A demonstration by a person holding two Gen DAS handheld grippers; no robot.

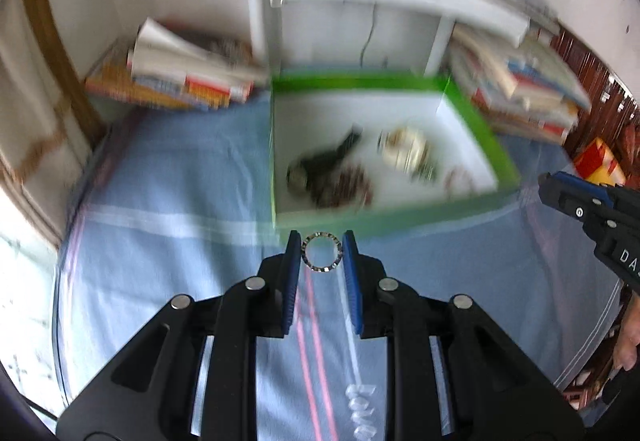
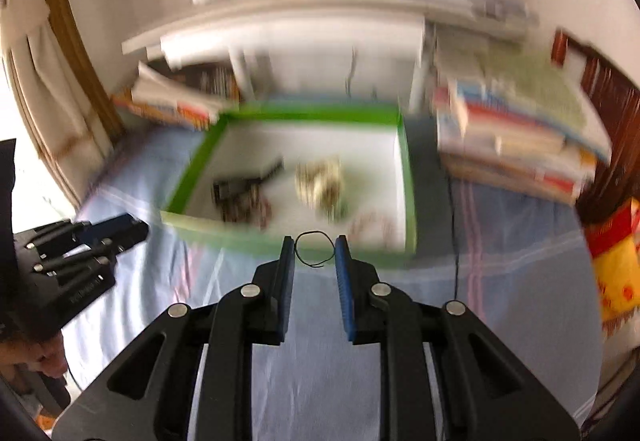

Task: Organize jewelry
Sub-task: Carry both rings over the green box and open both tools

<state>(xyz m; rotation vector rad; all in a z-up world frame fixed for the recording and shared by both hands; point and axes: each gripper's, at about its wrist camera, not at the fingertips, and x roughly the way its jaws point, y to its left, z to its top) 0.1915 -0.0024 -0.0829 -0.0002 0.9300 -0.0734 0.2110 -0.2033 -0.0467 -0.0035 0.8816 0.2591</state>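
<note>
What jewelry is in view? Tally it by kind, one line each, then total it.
Sparkling ring: 1
Thin black loop: 1
Dark watch, in the green box: 1
Beaded bracelets, blurred: 2
Pale gold cluster, too blurred to split: 1
Total: 6

Left tool [image 1: 321,247]: angled downward, blue pads pinching a ring-shaped piece; right tool [image 2: 315,250]: angled downward, pads clamping a thin wire loop.
</note>
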